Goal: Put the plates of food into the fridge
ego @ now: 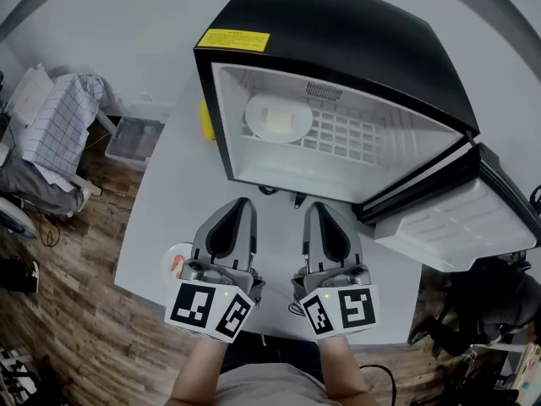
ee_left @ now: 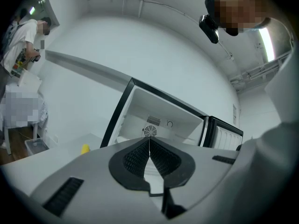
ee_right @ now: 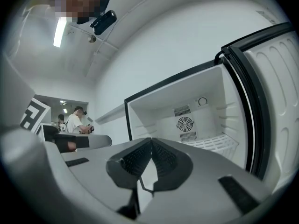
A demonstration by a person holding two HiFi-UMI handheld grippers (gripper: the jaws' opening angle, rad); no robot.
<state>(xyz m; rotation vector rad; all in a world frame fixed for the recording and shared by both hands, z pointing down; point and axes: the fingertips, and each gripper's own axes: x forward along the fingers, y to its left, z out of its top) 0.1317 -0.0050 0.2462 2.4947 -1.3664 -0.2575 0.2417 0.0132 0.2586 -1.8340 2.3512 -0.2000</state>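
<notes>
A black mini fridge (ego: 338, 32) stands open on the grey table (ego: 161, 218), its door (ego: 456, 222) swung out to the right. A white plate of pale food (ego: 275, 118) rests on the wire shelf inside. Another small plate with red food (ego: 176, 264) lies on the table at the front left, partly hidden under my left gripper (ego: 244, 203). Both grippers are shut and empty, side by side before the fridge opening. The right gripper (ego: 314, 207) is just right of the left one. The left gripper view (ee_left: 149, 141) and the right gripper view (ee_right: 150, 141) show the pads closed together, facing the fridge interior (ee_right: 196, 120).
A yellow object (ego: 206, 118) sits on the table against the fridge's left side. On the floor at left are a clear bin (ego: 135, 139) and a chair draped with checked cloth (ego: 52, 123). A person (ee_left: 22, 43) stands in the background.
</notes>
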